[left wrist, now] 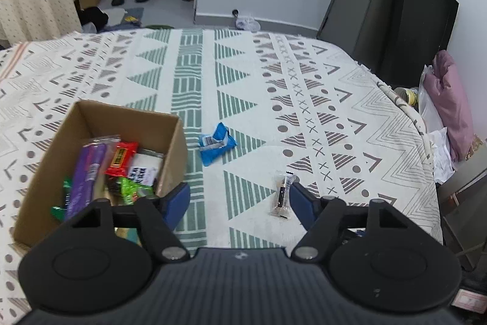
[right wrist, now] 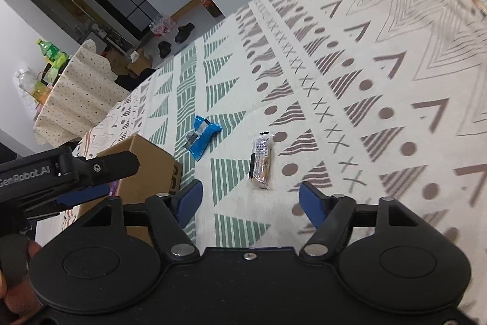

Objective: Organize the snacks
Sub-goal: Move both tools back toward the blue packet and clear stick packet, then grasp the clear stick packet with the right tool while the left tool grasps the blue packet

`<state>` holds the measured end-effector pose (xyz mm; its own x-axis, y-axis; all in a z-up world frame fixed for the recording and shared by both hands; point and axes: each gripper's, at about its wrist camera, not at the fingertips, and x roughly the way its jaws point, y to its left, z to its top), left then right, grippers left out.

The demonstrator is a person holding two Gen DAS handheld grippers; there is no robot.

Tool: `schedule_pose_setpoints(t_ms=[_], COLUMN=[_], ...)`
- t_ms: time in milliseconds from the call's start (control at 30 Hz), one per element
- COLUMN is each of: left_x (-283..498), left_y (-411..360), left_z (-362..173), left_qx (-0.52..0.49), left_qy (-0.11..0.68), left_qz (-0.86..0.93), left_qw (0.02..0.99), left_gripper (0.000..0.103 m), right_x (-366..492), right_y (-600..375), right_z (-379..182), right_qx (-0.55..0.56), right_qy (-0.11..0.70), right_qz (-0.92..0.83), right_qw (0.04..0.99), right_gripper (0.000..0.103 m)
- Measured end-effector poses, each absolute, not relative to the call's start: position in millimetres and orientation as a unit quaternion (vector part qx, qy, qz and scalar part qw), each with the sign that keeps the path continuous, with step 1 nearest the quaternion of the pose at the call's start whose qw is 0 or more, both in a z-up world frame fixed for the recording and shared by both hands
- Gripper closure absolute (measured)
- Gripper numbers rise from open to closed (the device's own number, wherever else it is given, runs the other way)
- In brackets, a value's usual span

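My left tongs point(left wrist: 239, 201) wide, empty | right tongs point(right wrist: 249, 198) wide, empty | clear-wrapped brown snack bar point(right wrist: 261, 162) flat on counter point(right wrist: 380, 75) | crumpled blue packet point(right wrist: 201, 136) beside box point(left wrist: 45, 172)

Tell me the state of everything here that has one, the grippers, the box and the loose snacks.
left gripper: open, empty, beside the box.
right gripper: open, empty, above the cloth.
cardboard box: open-topped, upright, partly filled with snack packets.
blue packet: crumpled, lying loose on the cloth, outside the box.
clear-wrapped snack bar: sealed as far as I can tell, lying flat on the cloth, outside the box.
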<state>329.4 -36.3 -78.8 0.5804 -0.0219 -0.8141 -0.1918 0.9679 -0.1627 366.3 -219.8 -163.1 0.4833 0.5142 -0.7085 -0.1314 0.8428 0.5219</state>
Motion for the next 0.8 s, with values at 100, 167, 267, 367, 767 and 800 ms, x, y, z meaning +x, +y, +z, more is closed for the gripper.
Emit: schedule_pose_setpoints(t_ms=[100,167,267,367,767,800], left_x=[343.8,353.2,366.4,377.9,424.7,428.3], left_y=[-34.8,-33.8,-34.5,-36.1,-39.4,-40.0], left_z=[-87.3,-92.3,-99.4,-107.0,-144.5,-148.0], left_qx=[-0.115,-0.113,-0.11,-0.106,-0.112,-0.111], left_qy=[0.458,0.462,0.471,0.477,0.506,0.508], left_qz=[0.044,0.04,0.032,0.026,0.04,0.045], left_qw=[0.88,0.878,0.875,0.872,0.854,0.853], left_gripper=[0.04,0.044,0.048,0.051,0.051,0.051], right_x=[380.3,388.8,399.7,409.8,431.8,431.8], right_y=[-212.1,-208.4,-202.4,-196.2,-207.3,-210.2], right_z=[-176.1,-185.8,-200.1,-212.0,-220.2,-220.3], right_qx=[0.208,0.214,0.222,0.222,0.214,0.214], right_qy=[0.478,0.486,0.497,0.507,0.509,0.509], right_qz=[0.189,0.184,0.178,0.173,0.159,0.157], right_qw=[0.832,0.827,0.82,0.815,0.818,0.819], right_gripper=[0.042,0.046,0.052,0.057,0.084,0.084])
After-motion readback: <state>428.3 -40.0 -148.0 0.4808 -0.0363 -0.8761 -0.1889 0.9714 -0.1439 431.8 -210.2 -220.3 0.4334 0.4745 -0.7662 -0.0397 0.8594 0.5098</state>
